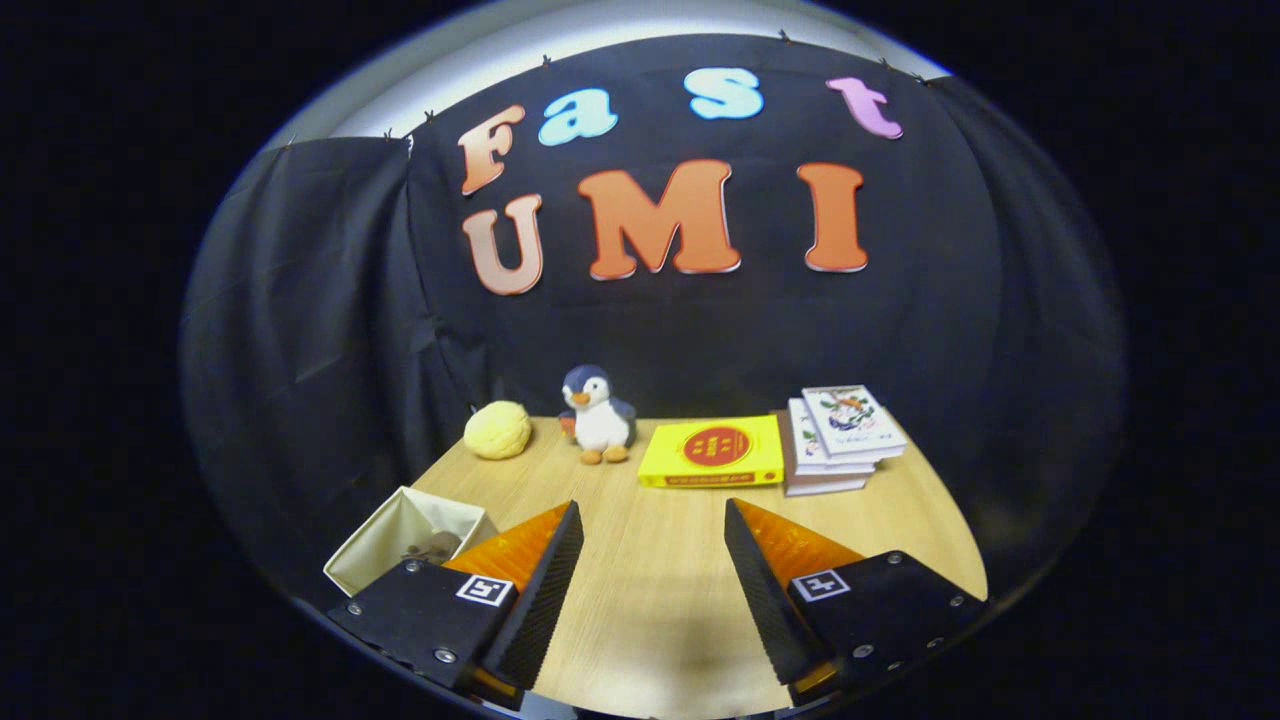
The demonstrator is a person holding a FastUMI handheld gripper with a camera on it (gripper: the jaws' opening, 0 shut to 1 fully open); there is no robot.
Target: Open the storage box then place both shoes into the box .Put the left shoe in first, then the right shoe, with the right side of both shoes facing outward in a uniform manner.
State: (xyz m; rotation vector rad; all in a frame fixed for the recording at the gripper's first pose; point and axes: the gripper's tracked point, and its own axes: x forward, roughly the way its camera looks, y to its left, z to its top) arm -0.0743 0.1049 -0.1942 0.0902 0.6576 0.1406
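The gripper point(654, 520) hovered over bare table point(650, 600), fingers wide apart and holding nothing, probably readied for reaching; the open storage box point(395, 535) sat near left beside the left finger, something grey inside, unidentifiable.

Penguin toy point(598, 415), yellow ball point(497, 430), books point(838, 440)
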